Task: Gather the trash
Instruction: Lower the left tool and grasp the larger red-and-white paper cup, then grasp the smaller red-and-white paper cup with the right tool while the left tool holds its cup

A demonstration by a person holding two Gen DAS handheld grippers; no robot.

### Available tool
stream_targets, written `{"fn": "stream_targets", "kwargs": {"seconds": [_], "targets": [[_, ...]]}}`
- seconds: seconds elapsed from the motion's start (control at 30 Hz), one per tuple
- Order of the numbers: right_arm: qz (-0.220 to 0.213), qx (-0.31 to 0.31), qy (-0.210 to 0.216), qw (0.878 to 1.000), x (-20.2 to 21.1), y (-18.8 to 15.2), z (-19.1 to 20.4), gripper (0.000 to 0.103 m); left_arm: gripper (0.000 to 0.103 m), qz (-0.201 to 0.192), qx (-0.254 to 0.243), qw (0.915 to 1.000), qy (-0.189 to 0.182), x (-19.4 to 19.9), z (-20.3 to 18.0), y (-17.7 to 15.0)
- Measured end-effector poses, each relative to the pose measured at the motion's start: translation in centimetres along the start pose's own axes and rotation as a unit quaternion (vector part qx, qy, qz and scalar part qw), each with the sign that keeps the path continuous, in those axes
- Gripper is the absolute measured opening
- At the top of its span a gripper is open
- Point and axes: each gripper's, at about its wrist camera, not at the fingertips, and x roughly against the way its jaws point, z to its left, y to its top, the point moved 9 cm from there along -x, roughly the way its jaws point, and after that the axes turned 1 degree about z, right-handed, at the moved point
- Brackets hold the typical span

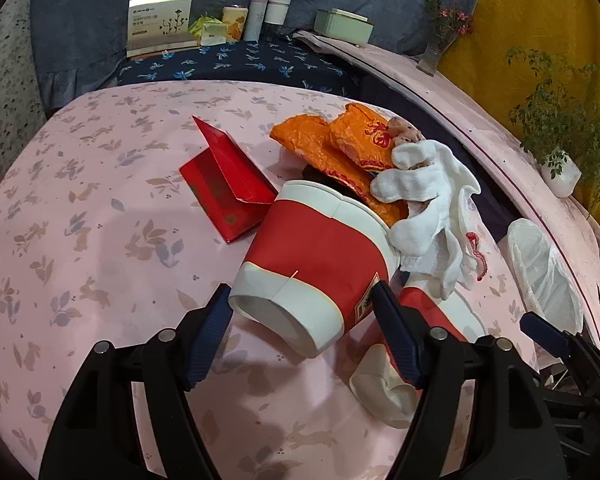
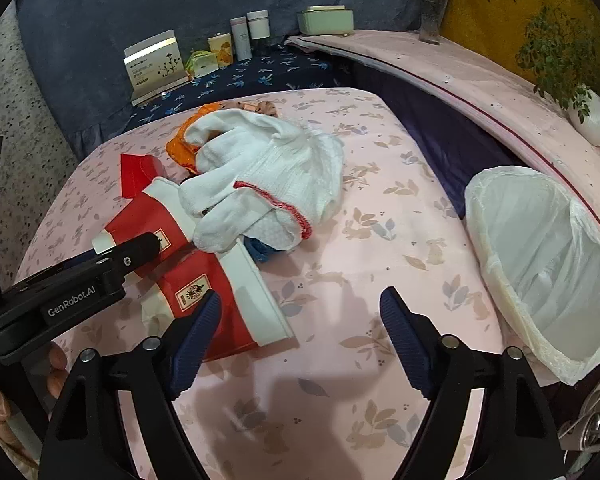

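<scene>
A red-and-white paper cup (image 1: 316, 264) lies on its side on the pink tablecloth, its base between the open fingers of my left gripper (image 1: 300, 332). The pads stand either side of it; contact is unclear. A second, flattened red-and-white cup (image 2: 220, 300) lies beside it. White gloves (image 2: 260, 172), an orange wrapper (image 1: 340, 148) and a folded red card (image 1: 224, 184) lie behind. My right gripper (image 2: 300, 336) is open and empty over bare cloth, right of the flattened cup. The bin with a white liner (image 2: 548, 264) stands at the right.
A dark blue cloth surface (image 1: 240, 60) at the back carries boxes, bottles and a green tin (image 1: 342, 26). A pink ledge (image 2: 460, 76) runs along the right with a potted plant (image 2: 588, 116) and a flower vase (image 2: 432, 16).
</scene>
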Motion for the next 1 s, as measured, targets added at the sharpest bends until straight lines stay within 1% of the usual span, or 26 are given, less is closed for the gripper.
{"fn": "stream_targets", "kwargs": {"seconds": [0.07,0.17,0.23,0.27,0.3,0.37,0.43,0.5,0.6,0.77,1.0], "targets": [[0.009,0.002,0.014,1.000,-0.6,-0.1,0.6,0.067,0.068,-0.003,0.001,1.0000,0.006,0.4,0.2,0.0],[0.023,0.003,0.031,0.999,-1.6,-0.3,1.4,0.057,0.068,-0.005,0.002,0.9998,0.017,0.8,0.8,-0.1],[0.029,0.008,0.046,0.998,-1.8,-0.5,2.1,0.045,0.068,-0.006,0.003,0.9998,0.019,1.0,1.0,-0.2],[0.029,0.011,0.050,0.998,-1.8,-0.6,2.4,0.043,0.068,-0.006,0.004,0.9998,0.019,1.1,1.0,-0.3],[0.028,0.017,0.049,0.998,-1.7,-0.7,2.6,0.042,0.068,-0.006,0.004,0.9998,0.020,1.2,1.0,-0.4],[0.022,0.029,0.047,0.998,-1.1,-0.9,3.1,0.038,0.068,-0.006,0.003,0.9997,0.024,1.3,1.0,-0.5],[0.019,0.036,0.054,0.998,-0.6,-1.1,3.5,0.028,0.068,-0.006,0.003,0.9997,0.025,1.5,1.0,-0.8],[0.020,0.039,0.063,0.997,0.1,-1.4,3.7,0.021,0.068,-0.004,0.005,0.9997,0.023,1.6,0.9,-1.0],[0.025,0.044,0.076,0.996,1.0,-2.0,4.0,0.004,0.068,-0.004,0.005,0.9998,0.020,2.1,0.6,-1.5],[0.019,0.048,0.088,0.995,2.8,-3.0,4.2,0.004,0.068,-0.010,0.004,0.9998,0.017,3.5,-0.1,-2.0],[-0.016,0.029,0.078,0.996,5.8,-2.4,2.3,0.003,0.068,-0.022,-0.006,0.9997,0.011,5.6,-2.1,-2.1]]}}
